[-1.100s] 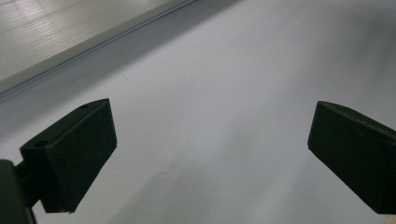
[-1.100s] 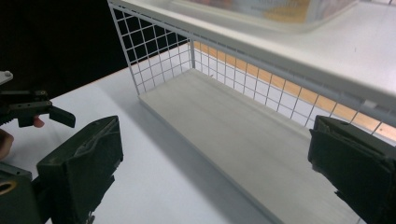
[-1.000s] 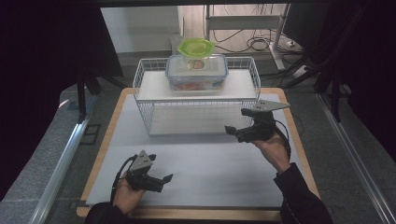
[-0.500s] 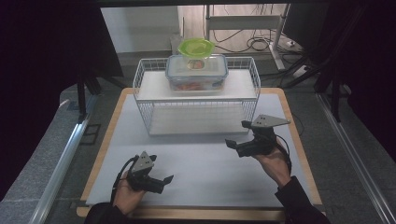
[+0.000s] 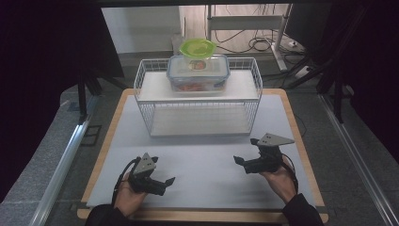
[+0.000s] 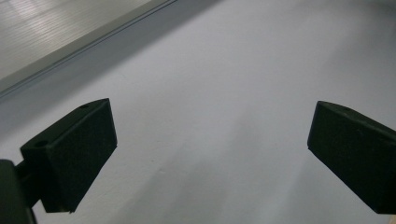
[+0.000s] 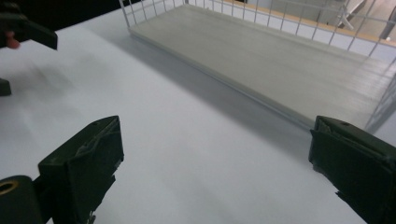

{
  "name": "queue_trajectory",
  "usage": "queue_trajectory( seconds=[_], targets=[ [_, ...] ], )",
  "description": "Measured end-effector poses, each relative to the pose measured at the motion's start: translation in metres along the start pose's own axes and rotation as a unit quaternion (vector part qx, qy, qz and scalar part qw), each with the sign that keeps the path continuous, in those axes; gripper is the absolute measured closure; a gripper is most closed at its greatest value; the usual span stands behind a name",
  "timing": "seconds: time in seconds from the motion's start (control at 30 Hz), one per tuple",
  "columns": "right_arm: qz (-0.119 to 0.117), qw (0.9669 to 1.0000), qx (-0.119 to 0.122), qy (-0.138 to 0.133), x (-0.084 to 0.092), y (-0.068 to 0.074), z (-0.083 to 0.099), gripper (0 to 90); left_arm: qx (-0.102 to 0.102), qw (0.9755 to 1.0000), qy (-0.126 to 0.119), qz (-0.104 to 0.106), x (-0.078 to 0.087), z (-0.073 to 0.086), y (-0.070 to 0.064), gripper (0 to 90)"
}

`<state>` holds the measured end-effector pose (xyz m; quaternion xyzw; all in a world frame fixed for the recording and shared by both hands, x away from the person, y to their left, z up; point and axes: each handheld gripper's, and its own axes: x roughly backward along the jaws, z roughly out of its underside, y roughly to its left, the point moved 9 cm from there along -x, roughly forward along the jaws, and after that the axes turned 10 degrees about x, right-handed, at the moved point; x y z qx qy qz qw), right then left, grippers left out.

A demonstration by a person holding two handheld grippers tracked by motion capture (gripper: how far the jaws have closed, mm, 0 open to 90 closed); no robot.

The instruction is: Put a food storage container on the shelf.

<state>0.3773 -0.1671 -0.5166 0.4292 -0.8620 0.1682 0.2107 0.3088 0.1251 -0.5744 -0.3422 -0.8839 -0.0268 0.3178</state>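
Both grippers [image 5: 164, 181] [image 5: 240, 161] near rack [image 5: 200, 117]

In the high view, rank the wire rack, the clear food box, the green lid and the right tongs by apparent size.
1. Wire rack
2. Clear food box
3. Right tongs, nearer the camera, so their rank against the lid is unsure
4. Green lid

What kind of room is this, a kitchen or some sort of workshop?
Probably a lab or test bench, not a kitchen: dark curtains surround a white table, cables lie on the floor behind, and a wire rack holds a lidded food container, staged like a practice setup.
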Motion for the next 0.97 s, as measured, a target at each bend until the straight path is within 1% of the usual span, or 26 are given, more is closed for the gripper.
queue_trajectory(
  seconds=[0.17, 0.27, 0.43, 0.6, 0.77, 0.9, 0.97],
  targets=[
    [-0.002, 0.9999, -0.004, 0.012, 0.0, 0.002, 0.015, 2.8, 0.0, 1.0, 0.001, 0.0, -0.001, 0.0, 0.0, 1.2],
    [0.002, 0.9996, -0.004, 0.026, -0.001, 0.003, 0.026, 2.9, -0.001, 1.0, 0.002, -0.001, -0.001, 0.001, 0.0, 1.2],
    [-0.001, 0.9988, -0.012, 0.048, -0.001, 0.006, 0.041, 3.0, -0.003, 1.0, 0.006, -0.001, -0.002, 0.002, 0.0, 1.2],
    [-0.004, 0.9972, -0.012, 0.074, -0.006, 0.01, 0.051, 2.8, -0.005, 0.9999, 0.015, -0.005, -0.004, 0.004, 0.0, 1.2],
    [-0.011, 0.9945, -0.003, 0.104, -0.011, 0.012, 0.061, 2.4, -0.006, 0.9997, 0.022, -0.007, -0.005, 0.006, 0.0, 1.2],
    [-0.017, 0.9934, -0.005, 0.114, -0.013, 0.013, 0.064, 2.3, -0.006, 0.9997, 0.023, -0.007, -0.006, 0.006, 0.0, 1.2],
    [-0.019, 0.9931, -0.002, 0.116, -0.014, 0.013, 0.065, 2.4, -0.007, 0.9997, 0.023, -0.008, -0.006, 0.006, 0.0, 1.2]
  ],
)
